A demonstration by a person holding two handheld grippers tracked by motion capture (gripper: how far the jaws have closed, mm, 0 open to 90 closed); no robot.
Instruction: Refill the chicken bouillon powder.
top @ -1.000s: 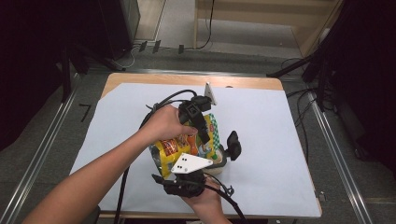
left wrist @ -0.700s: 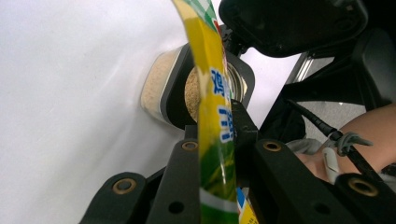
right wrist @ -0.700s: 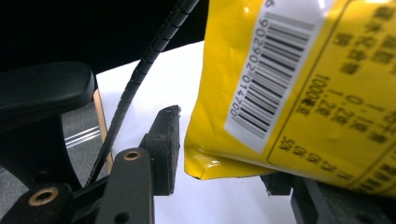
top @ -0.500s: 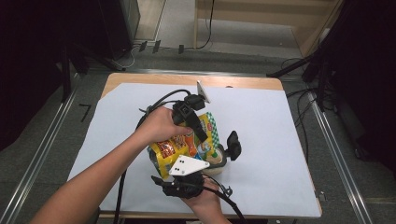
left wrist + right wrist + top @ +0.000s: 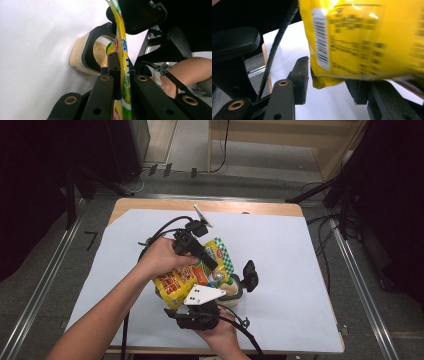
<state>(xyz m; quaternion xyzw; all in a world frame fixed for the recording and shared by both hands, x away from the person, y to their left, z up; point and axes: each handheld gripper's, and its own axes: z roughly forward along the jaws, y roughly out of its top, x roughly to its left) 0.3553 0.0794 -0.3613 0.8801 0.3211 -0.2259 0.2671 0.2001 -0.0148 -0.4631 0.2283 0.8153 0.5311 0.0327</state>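
Note:
A yellow and green snack bag [image 5: 186, 277] hangs over the table above a clear tub of beige grain [image 5: 233, 290] whose black lid [image 5: 249, 275] stands flipped up. My left gripper [image 5: 202, 255] is shut on the bag's upper edge. In the left gripper view the jaws [image 5: 121, 75] pinch the bag's edge [image 5: 122, 47], with the tub [image 5: 79, 57] lying beyond them. My right gripper [image 5: 199, 316] sits at the near edge, pointing under the bag. In the right gripper view its jaws [image 5: 327, 86] stand apart with the bag's lower corner [image 5: 352, 42] just above them.
A white sheet [image 5: 300, 260] covers the wooden table [image 5: 150, 204]. Black cables [image 5: 165, 227] loop from the left gripper across the sheet's left half. Metal rails [image 5: 45, 285] run along both sides of the table, and dark stands rise at the far right.
My left hand has carried the bag a little to the left. The right gripper has stayed where it was.

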